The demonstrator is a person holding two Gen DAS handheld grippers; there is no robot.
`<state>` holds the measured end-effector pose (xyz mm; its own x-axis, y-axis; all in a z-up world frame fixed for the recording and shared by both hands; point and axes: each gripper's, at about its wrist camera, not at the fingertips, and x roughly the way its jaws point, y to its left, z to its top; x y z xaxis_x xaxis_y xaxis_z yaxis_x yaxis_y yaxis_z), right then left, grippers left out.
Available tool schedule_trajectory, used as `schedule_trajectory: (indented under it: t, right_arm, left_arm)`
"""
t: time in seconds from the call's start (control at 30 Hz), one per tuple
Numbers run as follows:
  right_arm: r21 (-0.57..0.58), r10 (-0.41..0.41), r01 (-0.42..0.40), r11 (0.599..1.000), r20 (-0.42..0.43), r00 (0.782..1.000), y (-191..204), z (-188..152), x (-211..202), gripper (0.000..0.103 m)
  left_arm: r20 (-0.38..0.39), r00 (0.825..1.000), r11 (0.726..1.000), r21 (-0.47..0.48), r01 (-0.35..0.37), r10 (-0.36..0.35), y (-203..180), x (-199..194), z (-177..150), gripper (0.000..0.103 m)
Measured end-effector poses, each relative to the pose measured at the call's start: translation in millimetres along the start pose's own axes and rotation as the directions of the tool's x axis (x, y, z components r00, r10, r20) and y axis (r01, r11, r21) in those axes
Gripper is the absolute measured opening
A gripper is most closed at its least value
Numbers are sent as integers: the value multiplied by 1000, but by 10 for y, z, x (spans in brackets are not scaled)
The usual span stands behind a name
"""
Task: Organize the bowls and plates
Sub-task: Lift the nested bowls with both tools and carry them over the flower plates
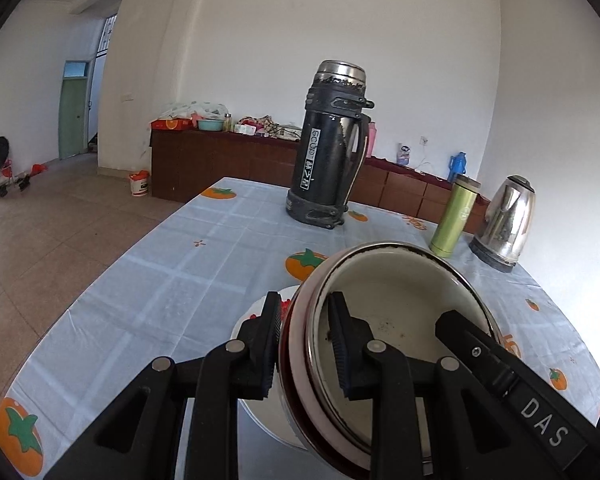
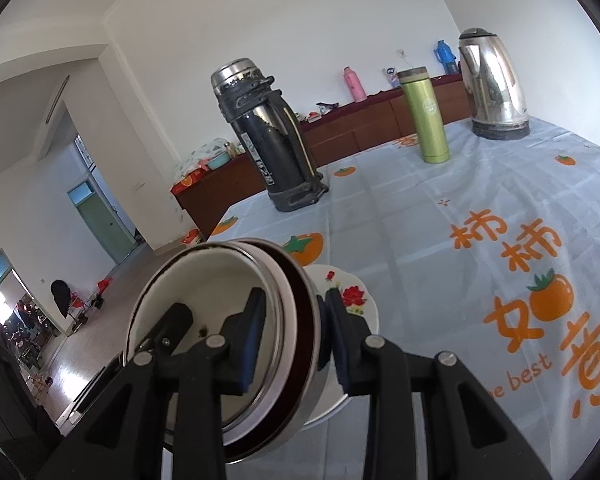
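A cream-lined bowl (image 1: 400, 300) with a steel rim and dark red outer wall hangs tilted over a white flowered plate (image 1: 266, 412) on the table. My left gripper (image 1: 304, 312) is shut on the bowl's left wall, one finger inside and one outside. A finger of the right gripper (image 1: 460, 328) reaches into the bowl from the right. In the right wrist view the same bowl (image 2: 220, 280) is clamped at its right wall by my right gripper (image 2: 294, 308), with the plate (image 2: 360, 308) just beyond. The left gripper's finger (image 2: 176, 316) shows inside the bowl.
On the pale blue persimmon-print tablecloth (image 1: 180, 280) stand a tall black thermos (image 1: 328, 148), a green flask (image 1: 454, 216) and a steel kettle (image 1: 504, 224) at the far side. A brown sideboard (image 1: 220, 160) runs along the wall behind. The table's left edge drops to tiled floor.
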<state>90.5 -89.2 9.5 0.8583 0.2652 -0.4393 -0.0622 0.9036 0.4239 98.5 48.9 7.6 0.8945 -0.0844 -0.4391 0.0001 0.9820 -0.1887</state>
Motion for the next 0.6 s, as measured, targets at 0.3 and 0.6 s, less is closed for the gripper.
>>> schedule_trajectory:
  t: [0.3, 0.6]
  right_arm:
    - [-4, 12, -12, 1000, -8, 1000, -28, 9, 103, 31]
    - [-2, -6, 6, 1000, -31, 999, -88, 30, 246, 31]
  left_arm:
    - [-14, 999, 999, 14, -30, 30, -27, 105, -41, 27]
    - [-41, 998, 999, 24, -45, 46, -48, 250, -62, 26]
